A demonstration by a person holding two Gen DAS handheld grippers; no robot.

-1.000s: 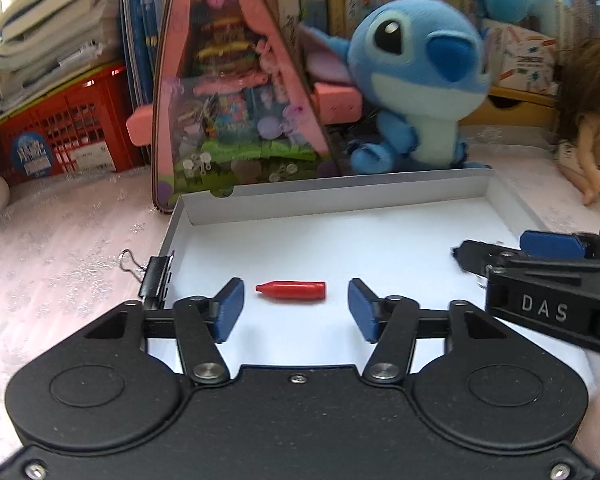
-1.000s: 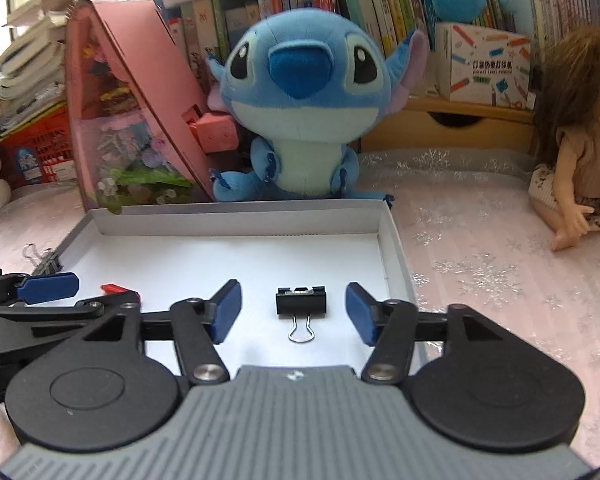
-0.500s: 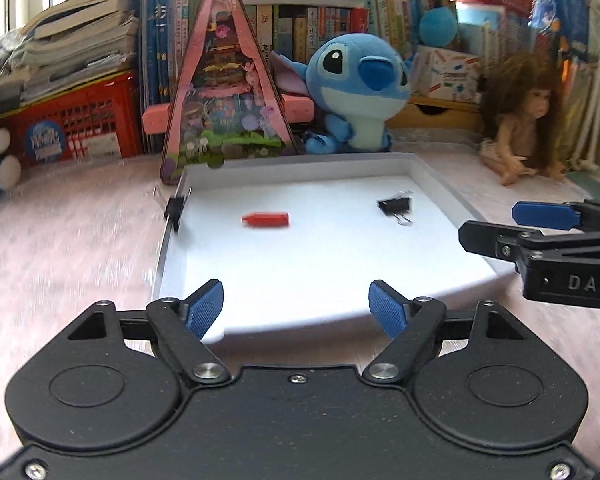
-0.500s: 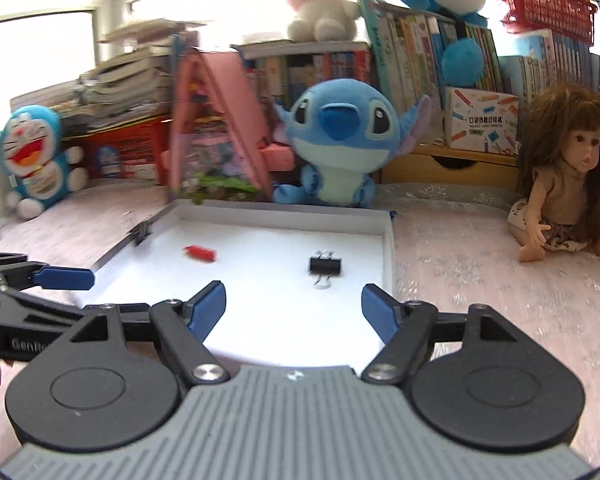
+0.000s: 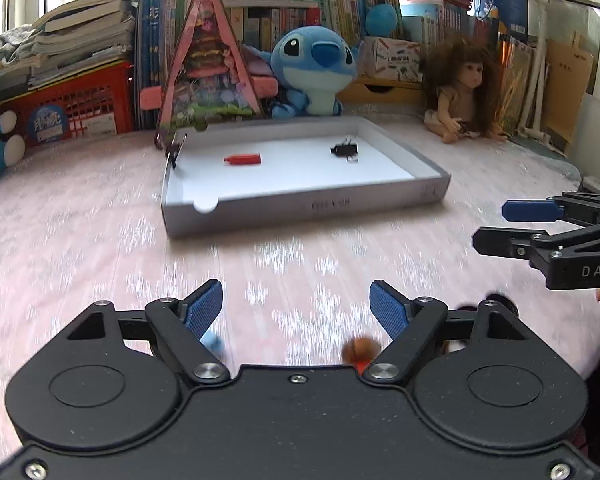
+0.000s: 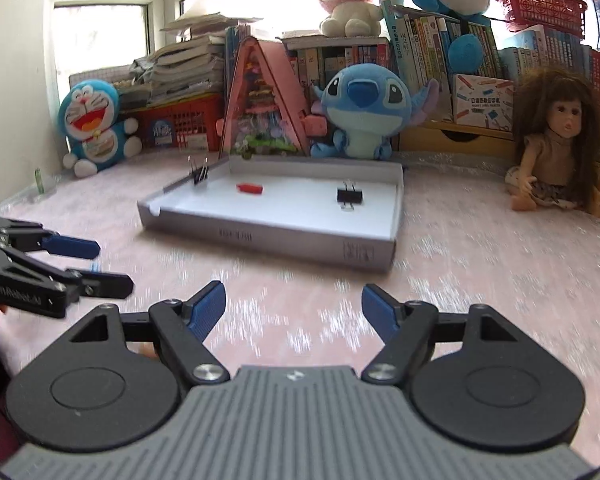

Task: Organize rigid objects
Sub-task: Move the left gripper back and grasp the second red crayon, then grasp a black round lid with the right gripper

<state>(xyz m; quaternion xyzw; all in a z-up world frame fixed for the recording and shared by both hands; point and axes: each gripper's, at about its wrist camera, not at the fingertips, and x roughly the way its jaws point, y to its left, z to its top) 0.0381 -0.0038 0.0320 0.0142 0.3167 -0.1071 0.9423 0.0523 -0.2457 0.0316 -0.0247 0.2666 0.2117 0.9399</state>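
Left wrist view: left gripper (image 5: 296, 306) wide, empty, over the pink tablecloth (image 5: 80, 216); right gripper (image 6: 293, 307) likewise gaping, nothing between its pads. Red piece (image 5: 243, 159) and black binder clip (image 5: 345, 150) lie apart inside the grey tray (image 5: 300, 206)

A shallow tray (image 6: 268, 236) sits mid-table holding a capped tube (image 6: 250, 188) at left and a binder clip (image 6: 350, 196) at right, a second clip (image 6: 199, 174) clamped on its left wall, with a plush toy (image 6: 366, 114) and triangular playhouse (image 6: 262, 100) behind and a doll (image 6: 556, 148) seated far right.
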